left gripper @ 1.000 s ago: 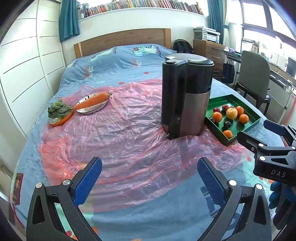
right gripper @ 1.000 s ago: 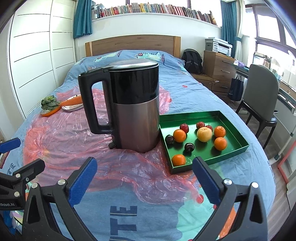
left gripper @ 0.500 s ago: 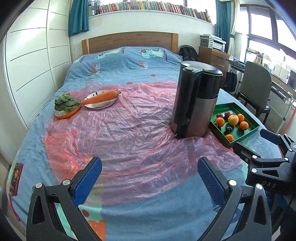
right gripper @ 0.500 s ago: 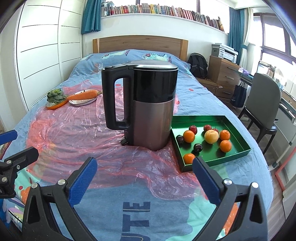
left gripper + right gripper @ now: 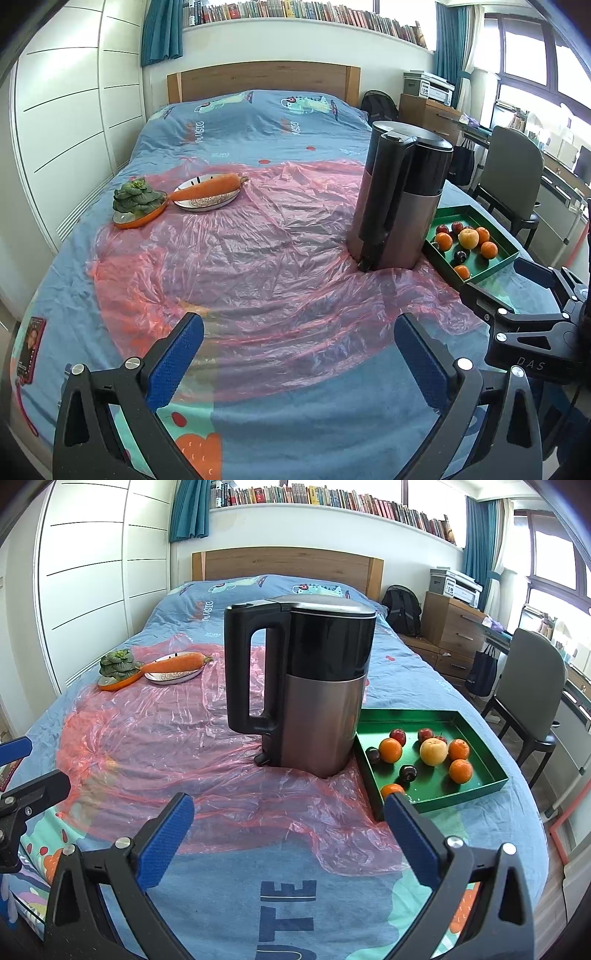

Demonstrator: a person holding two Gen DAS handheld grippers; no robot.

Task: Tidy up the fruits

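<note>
A green tray (image 5: pixel 476 792) (image 5: pixel 511 253) on the bed's right side holds several oranges (image 5: pixel 390 750), small dark red fruits (image 5: pixel 398 734) and one yellow-orange peach (image 5: pixel 433 751) (image 5: pixel 468 238). My right gripper (image 5: pixel 290 830) hovers open over the bed's near end, short of the tray, holding nothing. My left gripper (image 5: pixel 299 349) is open and empty too, above the near middle of the bed. In the left wrist view the right gripper (image 5: pixel 524 291) shows at the right edge, just in front of the tray.
A tall black and steel kettle (image 5: pixel 310 686) (image 5: pixel 400 195) stands left of the tray on a pink plastic sheet (image 5: pixel 240 266). At the far left lie a carrot (image 5: pixel 208 186) on a plate and greens (image 5: pixel 135 199) in an orange dish. A chair (image 5: pixel 532 698) stands beside the bed.
Both grippers have drawn back toward the foot of the bed; the kettle and tray look smaller and farther. Nothing was grasped or released.
</note>
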